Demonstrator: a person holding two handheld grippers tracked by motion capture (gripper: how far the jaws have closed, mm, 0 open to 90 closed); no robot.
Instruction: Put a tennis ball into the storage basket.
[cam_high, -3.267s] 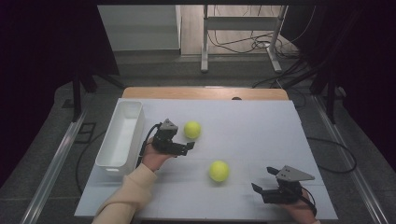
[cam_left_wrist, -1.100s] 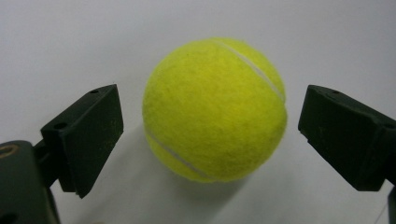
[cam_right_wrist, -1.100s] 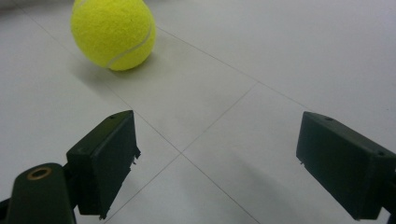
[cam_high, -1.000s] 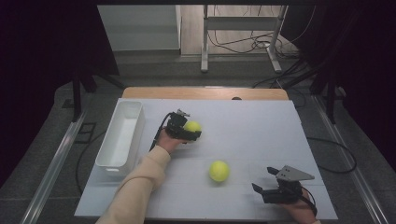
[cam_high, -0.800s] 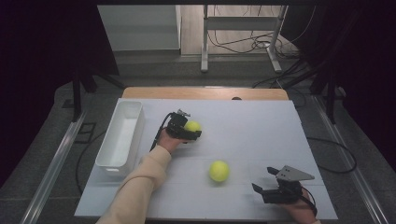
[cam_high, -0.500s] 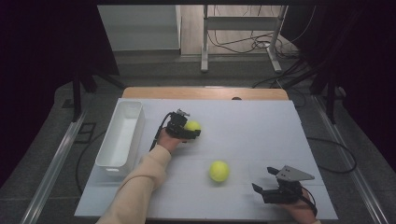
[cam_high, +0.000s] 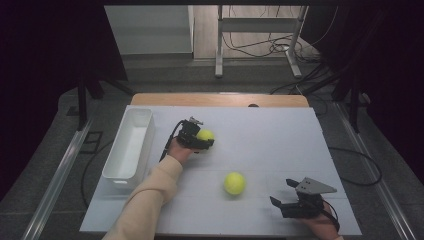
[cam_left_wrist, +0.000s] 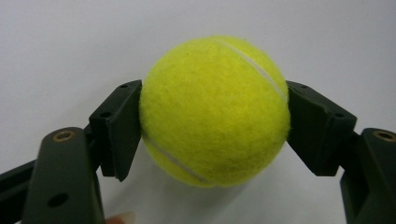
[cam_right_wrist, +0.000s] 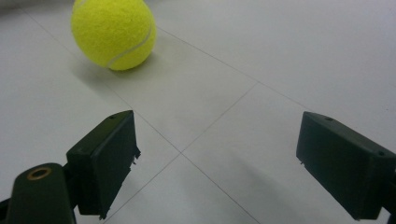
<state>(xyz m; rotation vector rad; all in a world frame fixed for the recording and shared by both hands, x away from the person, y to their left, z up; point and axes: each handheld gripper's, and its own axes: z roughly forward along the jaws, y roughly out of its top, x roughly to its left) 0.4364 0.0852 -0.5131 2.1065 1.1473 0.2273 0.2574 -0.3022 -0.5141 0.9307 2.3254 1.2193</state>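
The left gripper (cam_high: 200, 141) has just squeezed shut on a yellow tennis ball (cam_high: 205, 135). In the left gripper view, the two black pads press on both sides of the ball (cam_left_wrist: 215, 112), one pad on each side, and the ball sits snug between them on the white table (cam_high: 280, 135). This ball is a little way to the right of the long white bin (cam_high: 129, 147), which stands on the left part of the table. A cream sleeve (cam_high: 147, 200) comes up from the bottom edge to that gripper. A second tennis ball (cam_high: 234, 183) lies alone on the table, farther from the bin and nearer to the person. The right gripper (cam_high: 290, 200) rests on the table well apart from the bin, near the bottom right corner. Its jaws stand wide apart and hold nothing. In the right gripper view, the second ball (cam_right_wrist: 113, 32) lies ahead of the gripper (cam_right_wrist: 215, 163), off to one side and not touching it.
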